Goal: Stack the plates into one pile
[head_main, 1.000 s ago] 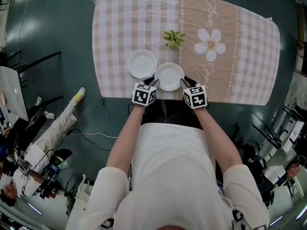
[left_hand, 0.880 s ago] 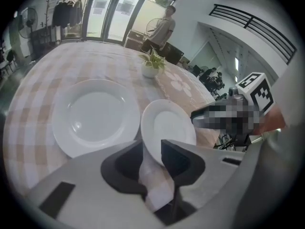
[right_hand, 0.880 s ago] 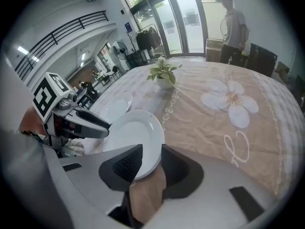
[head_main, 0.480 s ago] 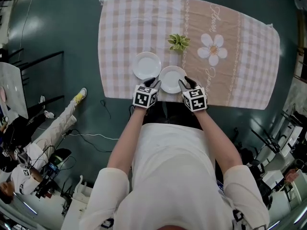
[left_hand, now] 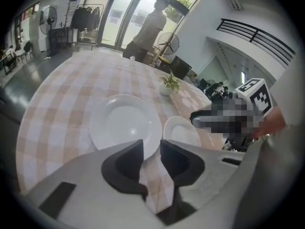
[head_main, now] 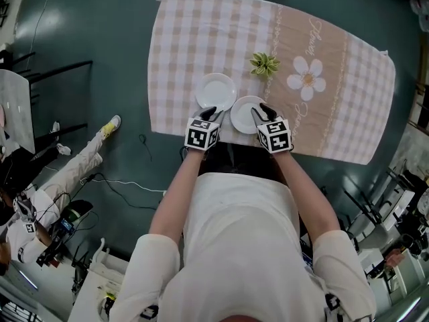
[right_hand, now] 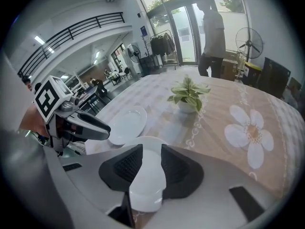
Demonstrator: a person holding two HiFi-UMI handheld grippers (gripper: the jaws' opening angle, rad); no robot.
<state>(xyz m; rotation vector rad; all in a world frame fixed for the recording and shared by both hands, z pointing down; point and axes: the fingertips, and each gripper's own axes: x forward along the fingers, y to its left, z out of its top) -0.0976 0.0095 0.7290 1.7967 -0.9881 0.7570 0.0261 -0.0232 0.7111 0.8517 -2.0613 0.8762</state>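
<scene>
Head view, items listed by size.

1. Tablecloth (head_main: 201, 32): soft woven fabric in a beige and white check, with a plain tan band carrying a printed daisy. Its near edge runs just below your plates. Wide bare cloth lies open toward the top, left and right of the frame.
2. Large plate (head_main: 216, 91): round, glossy white, with a shallow rim. It lies flat at centre, close to the near edge.
3. Small plate (head_main: 245, 116): also glossy white, just beside the large one, to its lower right.
4. Your left gripper (head_main: 209, 112): grey body, black ribbed pads. Its jaws are closing with only cloth in the gap.
5. Your right gripper (head_main: 263, 111): jaws spread wide, and the small plate shows in the gap, unpinched.
6. Potted plant (head_main: 265, 64): spiky green leaves, well clear of the plates toward the top.
</scene>
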